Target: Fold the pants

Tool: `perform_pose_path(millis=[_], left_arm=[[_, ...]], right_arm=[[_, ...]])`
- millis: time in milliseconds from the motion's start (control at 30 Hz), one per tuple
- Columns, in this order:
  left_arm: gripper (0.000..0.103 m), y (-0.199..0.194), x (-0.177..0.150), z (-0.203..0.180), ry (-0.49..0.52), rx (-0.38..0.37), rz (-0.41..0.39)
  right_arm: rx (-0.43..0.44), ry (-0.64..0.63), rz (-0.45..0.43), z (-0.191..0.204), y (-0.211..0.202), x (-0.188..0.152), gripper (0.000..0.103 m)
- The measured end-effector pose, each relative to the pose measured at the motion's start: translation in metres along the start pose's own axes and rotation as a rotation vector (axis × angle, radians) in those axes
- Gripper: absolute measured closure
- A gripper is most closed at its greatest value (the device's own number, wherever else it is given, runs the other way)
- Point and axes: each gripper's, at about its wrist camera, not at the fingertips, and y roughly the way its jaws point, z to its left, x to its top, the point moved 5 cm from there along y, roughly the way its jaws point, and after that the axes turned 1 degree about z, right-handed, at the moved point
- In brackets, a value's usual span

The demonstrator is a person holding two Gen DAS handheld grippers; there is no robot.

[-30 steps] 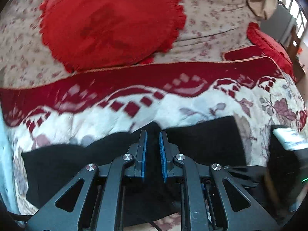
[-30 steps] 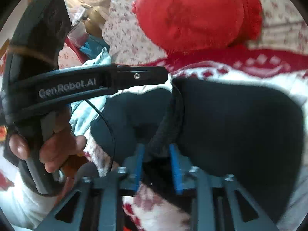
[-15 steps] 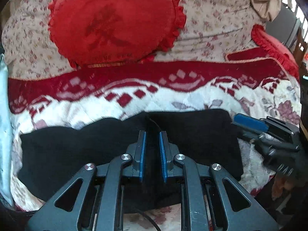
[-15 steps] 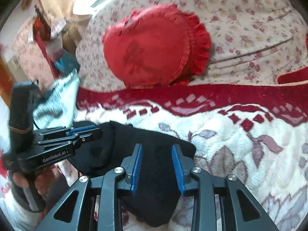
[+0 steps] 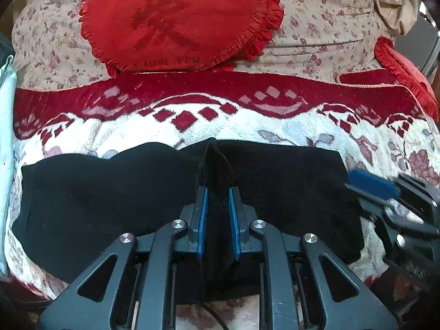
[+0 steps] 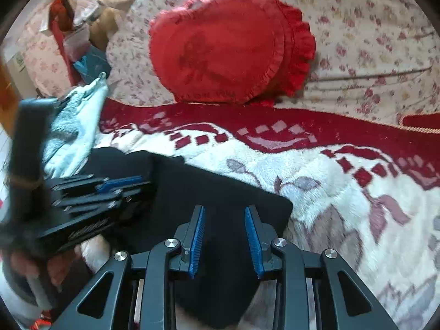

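A plush blanket (image 5: 275, 134) with a deep red patterned border covers a sofa whose floral-print back (image 5: 316, 22) rises behind it. A round red frilled cushion (image 5: 178, 19) leans against that back; a second red cushion (image 5: 398, 63) sits at the far end. Daylight brightens cluttered furnishings (image 6: 74, 27) beyond.

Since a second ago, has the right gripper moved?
Yes. The right gripper pulled back off the black pants, toward their corner; the red cushion looks farther.
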Motion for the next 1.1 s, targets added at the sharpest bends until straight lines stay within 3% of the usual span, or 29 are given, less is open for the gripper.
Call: perform_pose_path(millis=[133,333,600,833,933,1100], left_arm=[[0.09,-0.006,-0.007,0.0,-0.004,0.009,-0.004],[0.09,-0.009,-0.016,-0.002,-0.004,0.025,-0.011],[0.087,-0.023,-0.027,0.0,-0.018,0.042,-0.031],[0.085,-0.037,-0.041,0.003,-0.015,0.037,-0.039],[0.085,-0.041,-0.043,0.005,-0.016,0.035,-0.044],[0.071,-0.045,-0.047,0.009,-0.007,0.056,-0.045]], right_arm=[[-0.003,-0.01,0.016,0.009,-0.013,-0.022,0.074],[-0.051,-0.06,0.051,0.012,0.006,-0.051,0.073],[-0.041,-0.009,0.05,0.023,-0.019,-0.04,0.073],[0.035,0.09,0.026,0.041,-0.037,-0.035,0.073],[0.002,0.056,0.02,0.051,-0.039,-0.023,0.073],[-0.013,0.02,0.004,0.059,-0.027,0.003,0.073]])
